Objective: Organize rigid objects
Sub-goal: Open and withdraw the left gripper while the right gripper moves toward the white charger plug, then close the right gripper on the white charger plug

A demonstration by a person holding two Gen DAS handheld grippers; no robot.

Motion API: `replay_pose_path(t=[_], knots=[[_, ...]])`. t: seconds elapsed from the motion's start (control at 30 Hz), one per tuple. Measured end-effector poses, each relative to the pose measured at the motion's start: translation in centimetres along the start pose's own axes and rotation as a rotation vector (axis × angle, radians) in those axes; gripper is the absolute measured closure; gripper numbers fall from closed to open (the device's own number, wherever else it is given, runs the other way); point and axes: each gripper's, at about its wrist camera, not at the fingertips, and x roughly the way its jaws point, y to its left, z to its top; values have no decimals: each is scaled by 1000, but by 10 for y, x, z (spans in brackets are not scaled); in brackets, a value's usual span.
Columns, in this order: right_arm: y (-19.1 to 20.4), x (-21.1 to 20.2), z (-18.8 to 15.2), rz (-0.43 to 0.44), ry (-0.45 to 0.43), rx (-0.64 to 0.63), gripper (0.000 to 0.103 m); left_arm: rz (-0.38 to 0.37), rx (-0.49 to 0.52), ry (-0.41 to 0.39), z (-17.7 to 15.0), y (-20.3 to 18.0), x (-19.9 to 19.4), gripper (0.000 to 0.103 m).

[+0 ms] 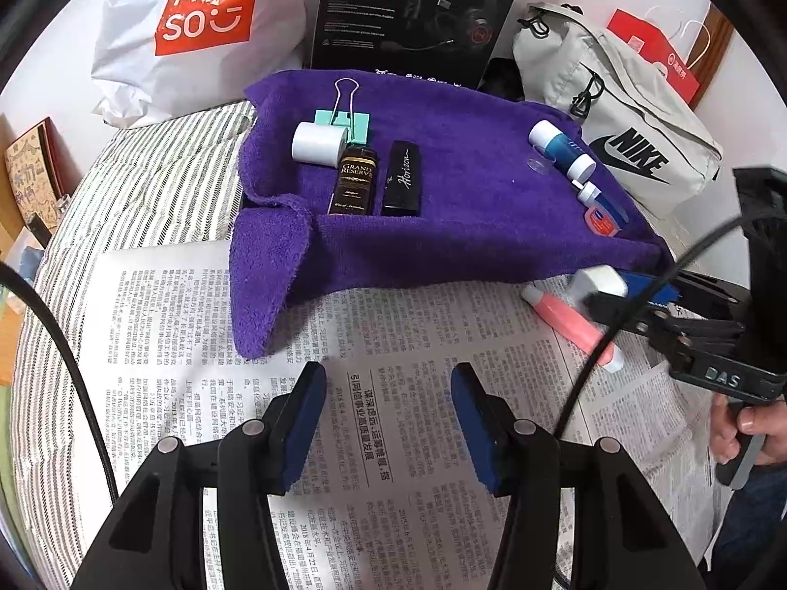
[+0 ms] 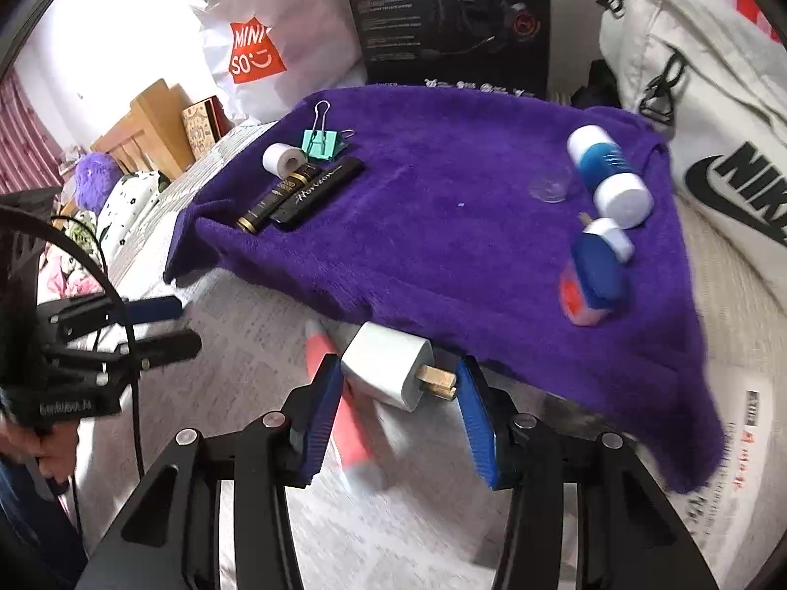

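A purple towel (image 1: 467, 226) (image 2: 442, 246) carries a white roll (image 1: 318, 143), a mint binder clip (image 1: 344, 123), a brown Grand Reserve box (image 1: 354, 179) and a black Horizon box (image 1: 403, 177) on its left side. On its right side lie a blue-and-white bottle (image 2: 607, 174) and a smaller blue bottle (image 2: 597, 265). My right gripper (image 2: 398, 364) is shut on a white plug charger (image 2: 388, 366) (image 1: 597, 282) just off the towel's near edge; its brass prongs meet the right pad. A pink tube (image 2: 339, 423) (image 1: 565, 319) lies under it. My left gripper (image 1: 388, 378) stands open over the newspaper (image 1: 393, 442), holding nothing.
A white Miniso bag (image 1: 196, 24), a black headset box (image 1: 418, 5) and a grey Nike bag (image 1: 629, 137) line the back. A striped cloth (image 1: 162, 172) lies at the left. A small clear cap (image 2: 551, 187) sits on the towel. A black cable (image 1: 74, 368) hangs at the left.
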Motion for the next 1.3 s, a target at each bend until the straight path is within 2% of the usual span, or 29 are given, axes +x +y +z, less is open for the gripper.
replay_pose_path(t=[0.13, 0.3, 0.47, 0.7, 0.83, 1.03, 1.17, 1.3], knots=[[-16, -14, -14, -23, 21, -30, 56, 1, 4, -1, -1, -1, 0, 52], [-37, -19, -28, -81, 28, 25, 55, -1, 10, -2, -2, -3, 0, 50], [-37, -19, -39, -161, 16, 78, 45, 1, 15, 1, -2, -5, 1, 50], [-32, -16, -36, -144, -51, 182, 43, 0, 29, 1, -2, -7, 2, 47], [-31, -14, -36, -199, -42, 157, 43, -8, 29, 0, -2, -7, 2, 47], [-54, -27, -51, -240, -37, 194, 43, -6, 30, 3, -3, -8, 1, 47], [-56, -31, -52, -197, -59, 193, 43, -8, 48, 9, -3, -12, 2, 47], [-51, -22, -45, -195, -67, 150, 43, -10, 53, 14, -3, -14, 2, 47]])
